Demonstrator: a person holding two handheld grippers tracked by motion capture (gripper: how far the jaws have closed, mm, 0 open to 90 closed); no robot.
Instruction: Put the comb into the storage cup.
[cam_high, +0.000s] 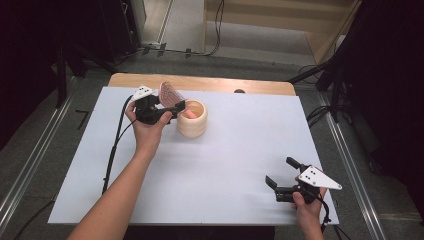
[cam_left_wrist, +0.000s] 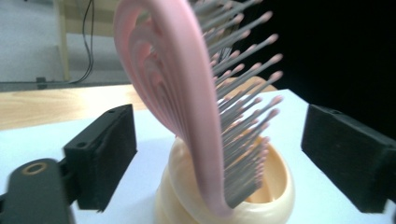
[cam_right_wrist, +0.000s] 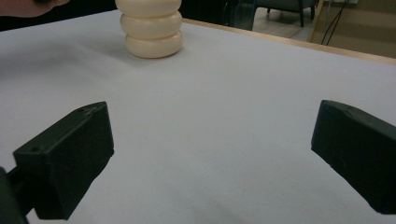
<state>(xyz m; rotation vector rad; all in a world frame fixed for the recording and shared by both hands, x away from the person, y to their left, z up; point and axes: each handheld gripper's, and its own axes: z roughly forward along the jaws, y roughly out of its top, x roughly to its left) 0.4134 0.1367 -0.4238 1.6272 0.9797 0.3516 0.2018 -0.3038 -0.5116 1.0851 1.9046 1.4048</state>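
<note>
A white sheet (cam_high: 225, 160) covers nearly the whole table, leaving a strip of pale wooden tabletop (cam_high: 200, 82) bare along the far edge. The cream ribbed holder (cam_high: 192, 118), a cup built of three stacked rounded rings, stands on the sheet towards the far left and serves as the landmark here.

A pink hairbrush (cam_high: 172, 97) stands in the holder with its handle down inside the cup and its head rising above the rim, leaning away to the holder's left; in the left gripper view the brush (cam_left_wrist: 187, 107) shows its curved pink back and rows of grey bristles with pink tips.

The left gripper (cam_high: 172, 111) sits just left of the holder, at the brush. Its jaws stand spread on either side of the brush, and the pads are clear of it in the left gripper view (cam_left_wrist: 219, 154). A black cable (cam_high: 114, 150) trails from it towards the near left of the holder.

The right gripper (cam_high: 281, 175) hovers well apart from the holder, near the sheet's front right corner, jaws spread with nothing between them; its own view (cam_right_wrist: 210, 163) looks across bare sheet to the holder (cam_right_wrist: 150, 28).

Beyond the holder, past the table, lies grey floor (cam_high: 225, 62) with cables. Metal rails (cam_high: 30, 160) run along both sides of the table, and dark equipment stands at either side.
</note>
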